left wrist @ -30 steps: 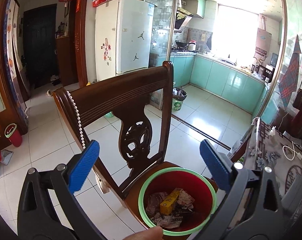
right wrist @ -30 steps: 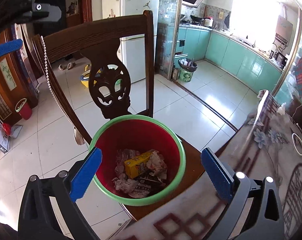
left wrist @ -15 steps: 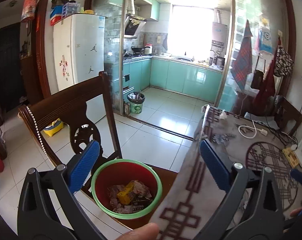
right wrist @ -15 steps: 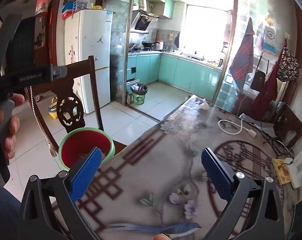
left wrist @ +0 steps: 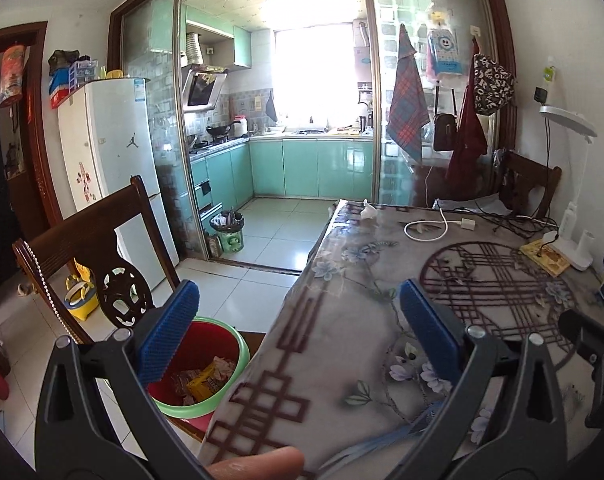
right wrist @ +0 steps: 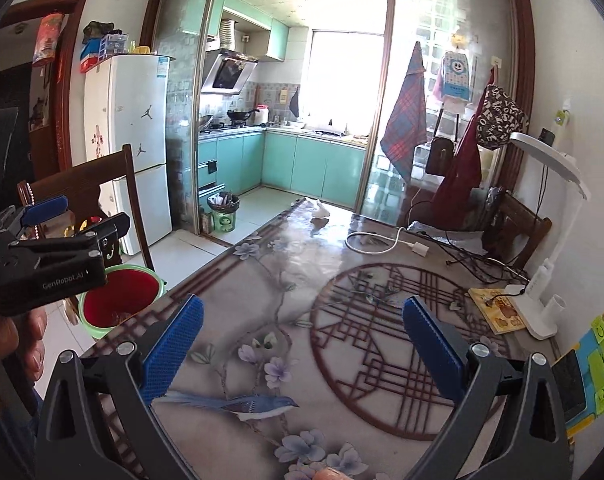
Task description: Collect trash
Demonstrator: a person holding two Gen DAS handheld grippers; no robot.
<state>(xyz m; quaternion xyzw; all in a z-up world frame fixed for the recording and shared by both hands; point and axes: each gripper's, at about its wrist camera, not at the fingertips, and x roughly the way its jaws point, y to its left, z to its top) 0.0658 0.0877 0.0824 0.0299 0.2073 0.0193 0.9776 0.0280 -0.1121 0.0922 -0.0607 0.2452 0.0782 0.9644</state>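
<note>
A red bin with a green rim (left wrist: 218,384) stands on a dark wooden chair (left wrist: 102,232) left of the table; it holds crumpled wrappers and a yellow packet (left wrist: 204,380). It also shows in the right wrist view (right wrist: 120,296). A crumpled white tissue (left wrist: 369,211) lies at the table's far edge, also in the right wrist view (right wrist: 320,212). My left gripper (left wrist: 298,328) is open and empty over the table's left edge. My right gripper (right wrist: 302,340) is open and empty above the table's middle.
The table (right wrist: 382,320) has a flowered cover with a round lattice pattern. A white cable (right wrist: 382,240), black cords, a white desk lamp (right wrist: 542,304), a yellow booklet (right wrist: 498,308) and sticky notes lie at the right. A second chair (right wrist: 518,228) stands at the back right.
Both grippers swung right and up, away from the bin toward the table. The bin slid to the lower left of each view. Both stayed open and empty.
</note>
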